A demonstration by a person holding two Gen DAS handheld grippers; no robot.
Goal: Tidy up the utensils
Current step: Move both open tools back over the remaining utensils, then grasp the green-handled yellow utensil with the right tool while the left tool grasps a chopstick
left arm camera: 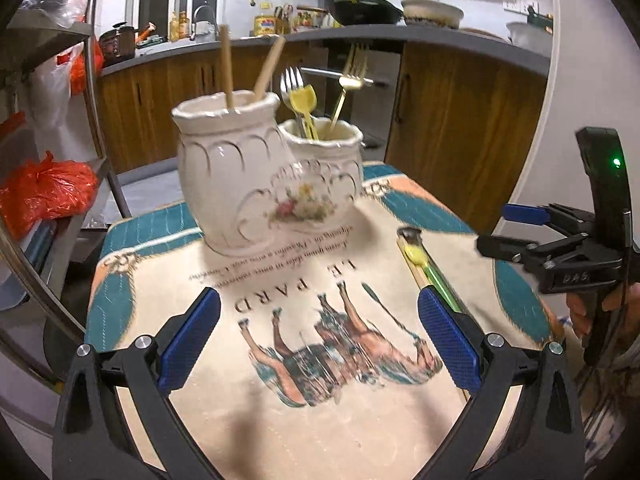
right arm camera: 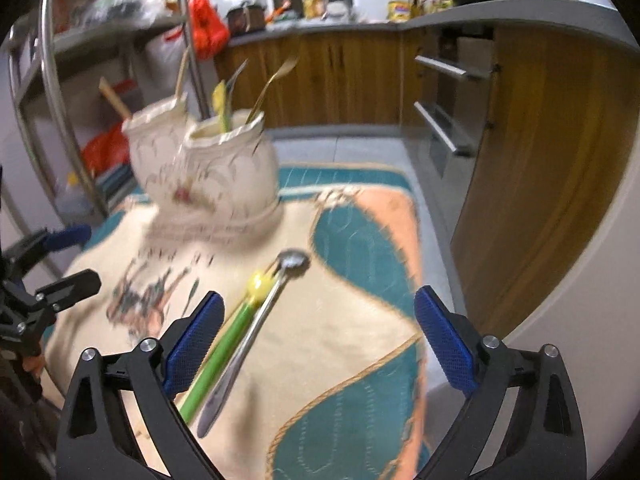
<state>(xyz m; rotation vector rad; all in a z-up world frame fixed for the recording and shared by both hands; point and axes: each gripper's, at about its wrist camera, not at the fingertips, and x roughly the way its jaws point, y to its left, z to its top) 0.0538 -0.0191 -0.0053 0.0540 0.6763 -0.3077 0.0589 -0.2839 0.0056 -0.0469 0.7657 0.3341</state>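
While both the left gripper point(left arm camera: 318, 332) and right gripper point(right arm camera: 320, 340) gape wide and empty, the cloth point(left arm camera: 280, 420) reads "LE PARD" beneath 2 jars point(left arm camera: 232, 184).

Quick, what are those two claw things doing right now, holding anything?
Left gripper: jaws open, holding nothing, above the cloth.
Right gripper: jaws open, holding nothing; spoon and green utensil lie below on the cloth.

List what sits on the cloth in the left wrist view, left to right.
Jar with wooden sticks → jar with forks → loose utensils lying flat, a metal spoon beside a yellow and green one → right gripper, open, at the cloth's right edge.
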